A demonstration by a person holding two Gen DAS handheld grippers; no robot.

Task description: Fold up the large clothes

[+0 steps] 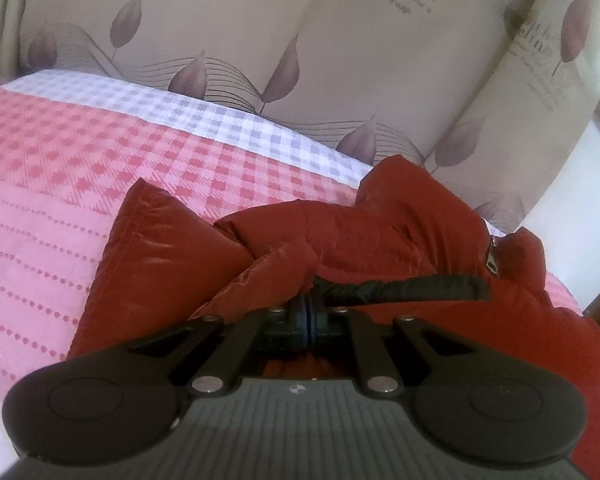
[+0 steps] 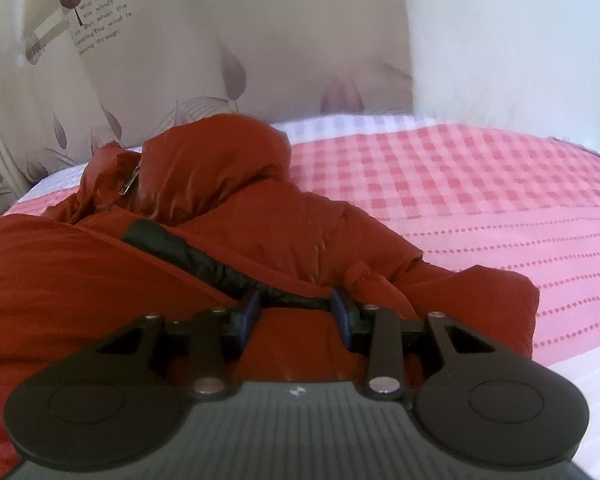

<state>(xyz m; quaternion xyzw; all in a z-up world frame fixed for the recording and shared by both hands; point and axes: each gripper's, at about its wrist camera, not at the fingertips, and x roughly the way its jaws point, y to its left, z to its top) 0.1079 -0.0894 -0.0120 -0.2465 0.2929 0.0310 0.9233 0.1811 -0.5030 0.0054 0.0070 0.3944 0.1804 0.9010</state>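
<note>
A puffy red jacket with a black trim strip lies crumpled on the bed; a zip pull shows at its right. My left gripper is low over the jacket, its pads pressed together on the near end of the black trim. In the right wrist view the same red jacket spreads to the left and centre. My right gripper sits on it with the pads partly apart. The black trim runs across the gap and the fabric there lies flat, not pinched.
The bed carries a pink checked and dotted cover with a white checked band at the far edge. A beige leaf-print curtain hangs behind it. A white wall stands at the back right.
</note>
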